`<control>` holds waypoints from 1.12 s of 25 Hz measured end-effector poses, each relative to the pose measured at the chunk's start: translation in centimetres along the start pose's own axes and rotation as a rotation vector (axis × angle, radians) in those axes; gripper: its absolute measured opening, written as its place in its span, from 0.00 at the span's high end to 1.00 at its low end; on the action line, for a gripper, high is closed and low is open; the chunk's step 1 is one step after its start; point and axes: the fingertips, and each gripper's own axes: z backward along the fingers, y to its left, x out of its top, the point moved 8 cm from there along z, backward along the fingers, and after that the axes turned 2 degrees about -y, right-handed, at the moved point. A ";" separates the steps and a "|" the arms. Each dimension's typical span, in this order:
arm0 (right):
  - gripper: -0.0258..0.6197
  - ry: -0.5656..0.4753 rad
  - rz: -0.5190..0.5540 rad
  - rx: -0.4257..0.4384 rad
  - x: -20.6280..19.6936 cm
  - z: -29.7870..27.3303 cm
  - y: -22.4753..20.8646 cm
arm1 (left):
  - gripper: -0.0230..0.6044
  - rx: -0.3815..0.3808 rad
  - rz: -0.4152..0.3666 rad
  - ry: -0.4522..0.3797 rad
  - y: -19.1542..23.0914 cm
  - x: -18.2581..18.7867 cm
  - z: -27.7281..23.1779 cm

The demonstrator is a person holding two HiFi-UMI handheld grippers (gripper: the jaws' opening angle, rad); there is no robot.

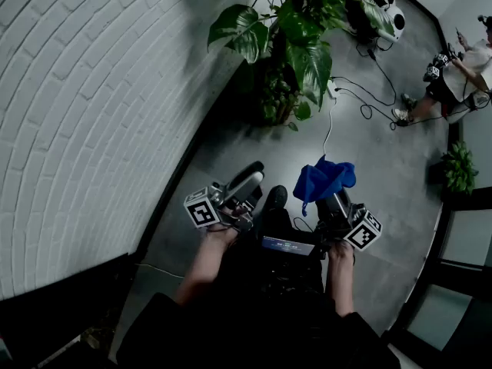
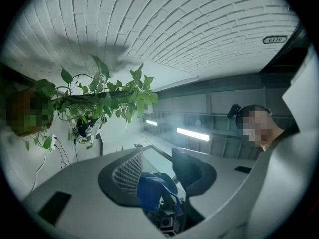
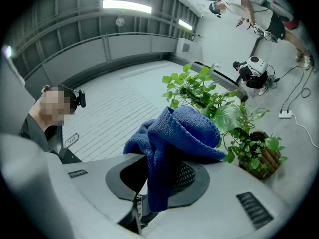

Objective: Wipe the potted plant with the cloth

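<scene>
The potted plant with large green leaves stands on the grey floor ahead of me, against the brick wall. It also shows in the right gripper view as a leafy potted plant just beyond the jaws. A blue cloth is bunched in my right gripper. There the cloth drapes over the jaws of the right gripper, which is shut on it. My left gripper is held level beside it, short of the plant. The left gripper is open with nothing between its pads; the cloth shows beyond the gap.
A white brick wall curves along the left. Cables and a power strip lie on the floor right of the pot. A person crouches at the far right, near a white round device. A small plant stands at the right edge.
</scene>
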 end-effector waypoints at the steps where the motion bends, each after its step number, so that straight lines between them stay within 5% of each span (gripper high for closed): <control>1: 0.79 0.002 0.000 0.006 0.3 -0.5 -0.6 | 0.68 0.007 -0.008 -0.005 0.4 0.3 -0.3; 15: 0.79 -0.032 -0.040 0.113 10.4 -10.7 -13.6 | 0.64 0.092 -0.143 0.012 7.3 6.1 -11.9; 28: 0.79 -0.004 -0.031 0.143 16.9 -12.4 -20.9 | 0.53 0.201 -0.187 0.025 13.2 5.7 -20.2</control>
